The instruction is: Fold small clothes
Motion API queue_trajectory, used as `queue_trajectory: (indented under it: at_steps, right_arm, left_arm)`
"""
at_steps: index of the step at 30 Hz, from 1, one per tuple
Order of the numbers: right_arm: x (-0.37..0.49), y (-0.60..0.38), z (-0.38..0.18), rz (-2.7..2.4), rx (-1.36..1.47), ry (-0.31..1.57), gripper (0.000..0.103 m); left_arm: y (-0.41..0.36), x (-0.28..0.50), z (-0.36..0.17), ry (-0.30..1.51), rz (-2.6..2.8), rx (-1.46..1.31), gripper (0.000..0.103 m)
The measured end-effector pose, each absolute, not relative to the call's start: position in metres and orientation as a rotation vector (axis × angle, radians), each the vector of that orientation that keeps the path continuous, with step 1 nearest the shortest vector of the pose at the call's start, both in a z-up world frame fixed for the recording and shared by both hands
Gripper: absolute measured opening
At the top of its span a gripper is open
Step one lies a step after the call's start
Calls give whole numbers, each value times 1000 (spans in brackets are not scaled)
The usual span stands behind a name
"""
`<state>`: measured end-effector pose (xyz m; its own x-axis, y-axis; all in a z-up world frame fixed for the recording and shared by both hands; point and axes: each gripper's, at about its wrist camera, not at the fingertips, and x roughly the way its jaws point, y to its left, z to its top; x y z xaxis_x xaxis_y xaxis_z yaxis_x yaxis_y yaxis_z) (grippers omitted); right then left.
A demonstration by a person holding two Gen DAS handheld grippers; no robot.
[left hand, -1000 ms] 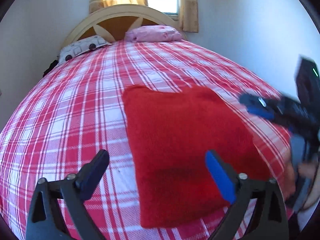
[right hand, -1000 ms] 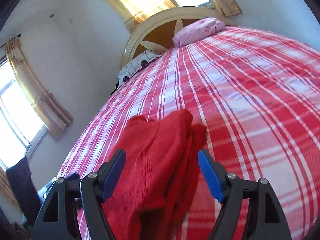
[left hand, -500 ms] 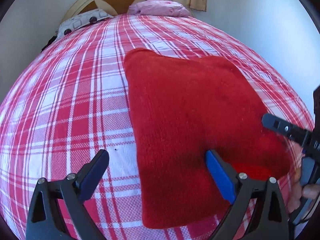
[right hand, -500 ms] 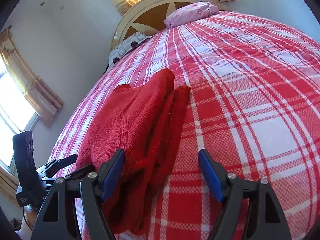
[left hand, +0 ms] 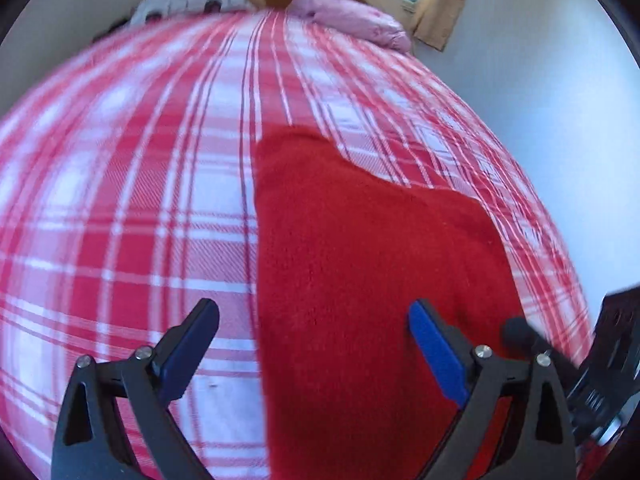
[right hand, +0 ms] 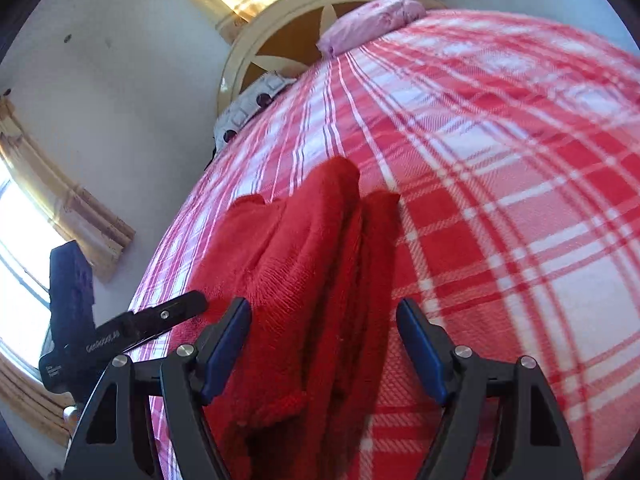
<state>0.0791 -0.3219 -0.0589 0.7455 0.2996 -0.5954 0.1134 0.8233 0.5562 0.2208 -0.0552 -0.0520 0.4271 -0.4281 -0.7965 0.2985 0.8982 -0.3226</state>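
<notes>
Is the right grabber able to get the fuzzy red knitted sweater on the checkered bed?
Probably yes. The right gripper is open with the folded red knitted sweater lying right below its fingers, and nothing sits between them. The left gripper hovers over the other side.

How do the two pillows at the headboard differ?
The pink pillow is plain pink; the white pillow carries dark spots. In the right wrist view the pink pillow lies right of the white pillow. Both sit at the far end of the plaid bedspread, against the headboard.
</notes>
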Motion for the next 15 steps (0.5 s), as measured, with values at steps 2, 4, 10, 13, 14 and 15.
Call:
queue_trajectory:
  at_steps: [2,4,10,13,14,15]
  right_arm:
    - [82,-317,-62,99,587,731,76]
    - [85,-312,-63,102,558,741,76]
    - [95,-303,-67,90,502,782,68]
    - [96,-301,-68,115,517,786,52]
    - [96,-300,-68,120,525,785,50]
    - [95,-299,-68,119,523,782,48]
  left_arm:
    - [-58,223,-62,1069,-464,-166,98]
    - [-60,225,-71,1093,-480,-204,98]
    - [-67,218,-73,1071,-550,-216,79]
    - [-66,219,-71,1074,-548,-231,71]
    - [-65,219,-70,1069,-546,-230,68]
    - [-66,217,-68,1060,-544,-221,65]
